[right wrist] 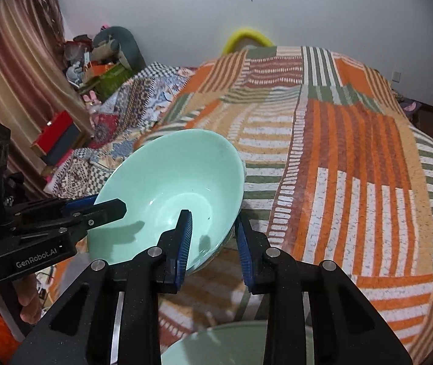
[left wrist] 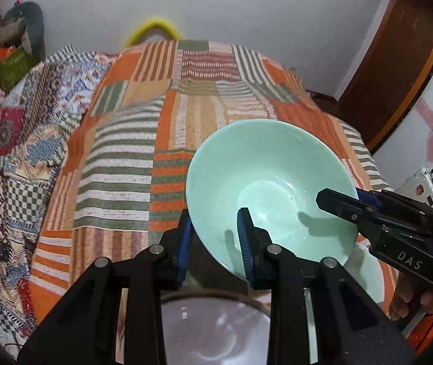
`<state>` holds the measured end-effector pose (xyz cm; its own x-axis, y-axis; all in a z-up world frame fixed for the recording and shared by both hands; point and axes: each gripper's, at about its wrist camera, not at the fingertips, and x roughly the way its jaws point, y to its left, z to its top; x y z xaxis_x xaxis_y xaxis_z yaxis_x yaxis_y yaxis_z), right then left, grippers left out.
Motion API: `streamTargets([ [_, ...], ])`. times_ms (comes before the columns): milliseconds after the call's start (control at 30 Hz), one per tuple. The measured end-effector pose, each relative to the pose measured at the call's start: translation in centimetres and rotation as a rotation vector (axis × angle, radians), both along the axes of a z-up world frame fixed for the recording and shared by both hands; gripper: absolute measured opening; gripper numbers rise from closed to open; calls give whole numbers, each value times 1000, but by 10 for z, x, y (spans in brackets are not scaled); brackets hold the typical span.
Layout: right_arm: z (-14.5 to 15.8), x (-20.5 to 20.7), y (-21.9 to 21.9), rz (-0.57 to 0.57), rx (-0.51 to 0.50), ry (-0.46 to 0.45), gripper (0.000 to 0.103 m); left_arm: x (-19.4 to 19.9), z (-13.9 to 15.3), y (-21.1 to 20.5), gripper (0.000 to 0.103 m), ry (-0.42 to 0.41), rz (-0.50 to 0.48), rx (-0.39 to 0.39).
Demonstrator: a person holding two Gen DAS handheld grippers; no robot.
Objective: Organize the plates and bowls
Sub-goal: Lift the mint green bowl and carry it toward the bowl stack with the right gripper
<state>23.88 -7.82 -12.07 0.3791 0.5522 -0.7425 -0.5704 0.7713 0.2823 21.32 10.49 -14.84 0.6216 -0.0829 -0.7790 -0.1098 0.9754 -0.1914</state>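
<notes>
Both tools, left (left wrist: 216, 237) and right (right wrist: 213, 237), grip the mint bowl (left wrist: 265, 182) above a patchwork bedspread (left wrist: 143, 158).

A home bedroom; patchwork bedspread (left wrist: 167, 140), curtains (right wrist: 12, 70), cluttered corner (right wrist: 100, 57).

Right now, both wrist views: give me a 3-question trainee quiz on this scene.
1. True or false: the mint bowl lies flat on the bed.
2. Which tongs straddle the bowl's rim? A) left tongs only B) right tongs only C) both
3. Fill in: the bed is covered by an orange, green and white striped ____.

Key
1. False: it is tilted and held up off the bed.
2. C: each pair has one finger inside the rim and one outside.
3. blanket
</notes>
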Motion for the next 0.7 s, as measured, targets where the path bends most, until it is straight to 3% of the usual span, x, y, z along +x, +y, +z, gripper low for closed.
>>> streamTargets([
  [367, 38, -44, -5, 15, 57, -70, 26, -67, 47, -6, 29, -97, 3, 16],
  [700, 48, -81, 6, 59, 81, -94, 27, -119, 56, 4, 29, -107, 47, 20],
])
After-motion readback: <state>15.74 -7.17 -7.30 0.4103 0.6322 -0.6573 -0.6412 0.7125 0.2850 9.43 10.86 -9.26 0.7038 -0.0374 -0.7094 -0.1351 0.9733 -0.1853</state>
